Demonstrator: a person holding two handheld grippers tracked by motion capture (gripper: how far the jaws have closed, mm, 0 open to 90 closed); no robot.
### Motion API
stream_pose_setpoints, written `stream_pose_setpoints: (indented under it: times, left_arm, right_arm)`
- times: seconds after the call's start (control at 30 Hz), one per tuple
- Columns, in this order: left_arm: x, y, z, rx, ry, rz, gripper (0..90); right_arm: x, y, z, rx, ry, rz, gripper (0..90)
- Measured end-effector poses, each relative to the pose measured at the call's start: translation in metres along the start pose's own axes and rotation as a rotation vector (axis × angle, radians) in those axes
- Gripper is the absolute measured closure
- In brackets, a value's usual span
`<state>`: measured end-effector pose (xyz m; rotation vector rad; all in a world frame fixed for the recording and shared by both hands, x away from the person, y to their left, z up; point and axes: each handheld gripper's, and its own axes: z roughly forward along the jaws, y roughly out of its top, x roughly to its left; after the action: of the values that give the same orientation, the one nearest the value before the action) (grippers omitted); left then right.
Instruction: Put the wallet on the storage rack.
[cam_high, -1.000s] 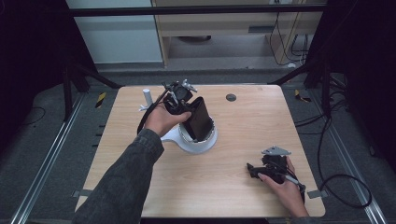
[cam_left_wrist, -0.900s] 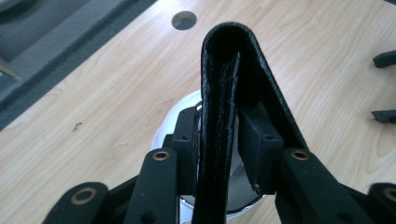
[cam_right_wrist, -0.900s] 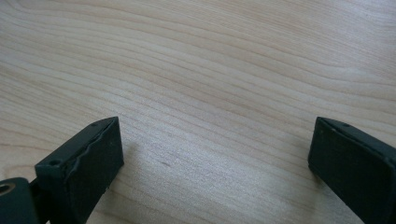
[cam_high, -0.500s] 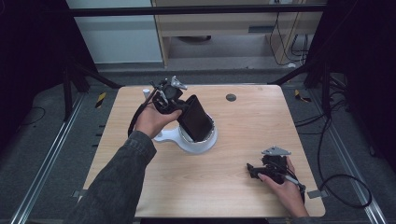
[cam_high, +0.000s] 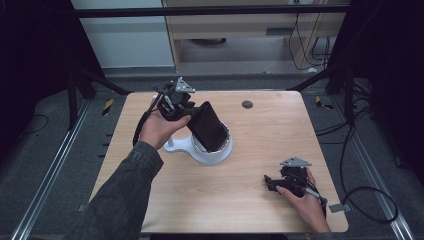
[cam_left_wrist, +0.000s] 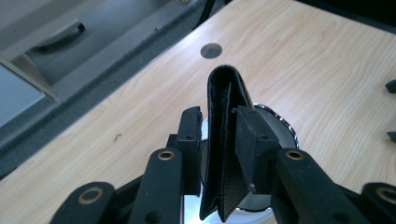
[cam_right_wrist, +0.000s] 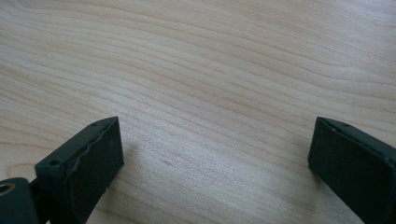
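A: What does the left gripper (cam_left_wrist: 217, 140) hold?

B: A black folded wallet (cam_left_wrist: 226, 140), clamped edge-on between the two pads, its fold pointing away from the hand. In the last moments the jaws have been opening slightly, yet the pads still press on the wallet's faces.

A: Where does the wallet (cam_high: 207, 126) sit?

B: Tilted above the white round stand (cam_high: 200, 150) near the table's middle, its lower end over the stand's ring; whether it touches the ring cannot be told.

A: And the right gripper (cam_high: 270, 182)?

B: Released: jaws wide apart, nothing between them, resting low over the bare wooden table (cam_right_wrist: 210, 70) near its front right corner, well apart from the stand.

A: Anything else?

B: A dark round grommet (cam_high: 247, 104) lies beyond the stand.
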<state>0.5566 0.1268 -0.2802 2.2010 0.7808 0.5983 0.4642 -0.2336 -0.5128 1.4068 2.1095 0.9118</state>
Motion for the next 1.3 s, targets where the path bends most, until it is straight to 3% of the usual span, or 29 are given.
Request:
stream_pose_setpoints:
  times: [0.23, 0.47, 0.57, 0.7, 0.77, 0.87, 1.23, 1.3]
  left_arm:
    - [-0.004, -0.002, -0.012, -0.041, 0.006, 0.023, 65.8]
    - [-0.014, -0.008, -0.022, -0.083, 0.015, 0.049, 38.0]
    - [-0.021, -0.013, -0.024, -0.099, -0.022, 0.044, 28.4]
    - [-0.028, -0.017, -0.027, -0.110, -0.017, 0.047, 18.1]
    - [-0.031, -0.021, -0.030, -0.131, -0.023, 0.023, 15.7]
    - [-0.037, -0.029, -0.030, -0.125, -0.010, 0.038, 12.6]
    - [-0.055, -0.070, -0.025, -0.114, -0.054, 0.016, 9.3]
    - [-0.060, -0.076, -0.025, -0.113, -0.056, 0.028, 8.9]
  right_arm:
    - [0.000, 0.000, 0.000, 0.000, 0.000, 0.000, 3.5]
    - [0.000, 0.000, 0.000, 0.002, 0.001, 0.002, 3.5]
    - [0.000, 0.000, 0.000, 0.000, 0.000, 0.000, 3.5]
    - [0.000, 0.000, 0.000, 0.001, 0.001, 0.001, 3.5]
    - [0.000, 0.000, 0.000, 0.001, 0.001, 0.001, 3.5]
    - [0.001, 0.000, -0.001, 0.002, 0.006, 0.006, 3.5]
    - [0.002, -0.001, -0.001, 0.001, 0.000, -0.001, 3.3]
    - [0.002, -0.001, -0.001, 0.003, 0.005, 0.005, 3.0]
